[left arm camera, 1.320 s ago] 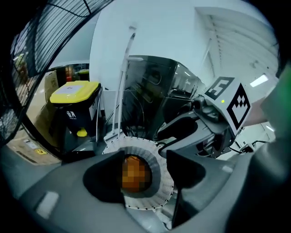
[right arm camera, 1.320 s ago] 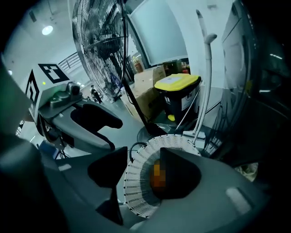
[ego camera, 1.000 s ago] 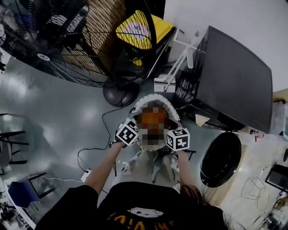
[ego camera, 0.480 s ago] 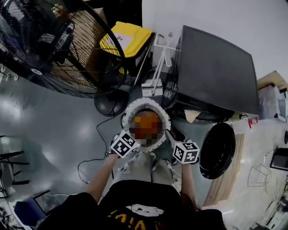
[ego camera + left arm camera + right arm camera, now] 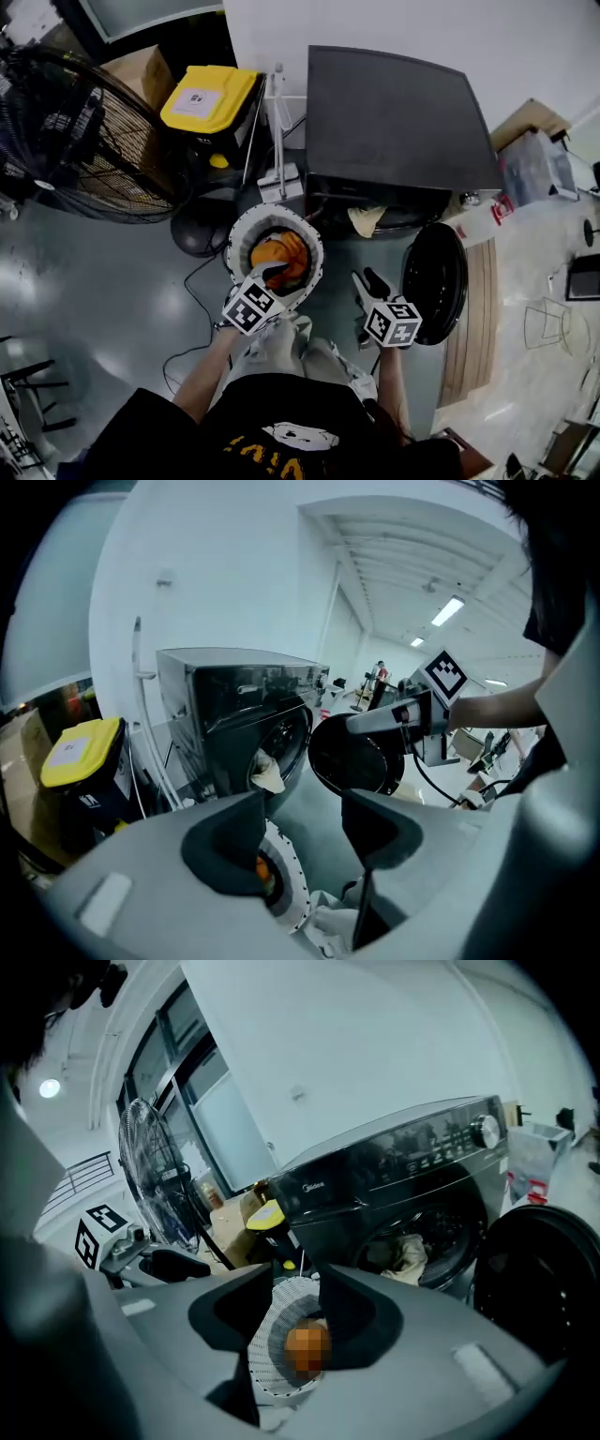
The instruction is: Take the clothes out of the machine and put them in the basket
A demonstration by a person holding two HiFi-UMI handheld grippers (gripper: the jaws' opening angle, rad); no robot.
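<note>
Seen from above, a white basket sits on the floor before the open washing machine, with an orange garment inside. The left hand-held gripper hovers at its rim, released and empty. The right hand-held gripper, whose empty jaws have just been closing but remain apart, points toward a cream cloth hanging from the drum, likely next.
</note>
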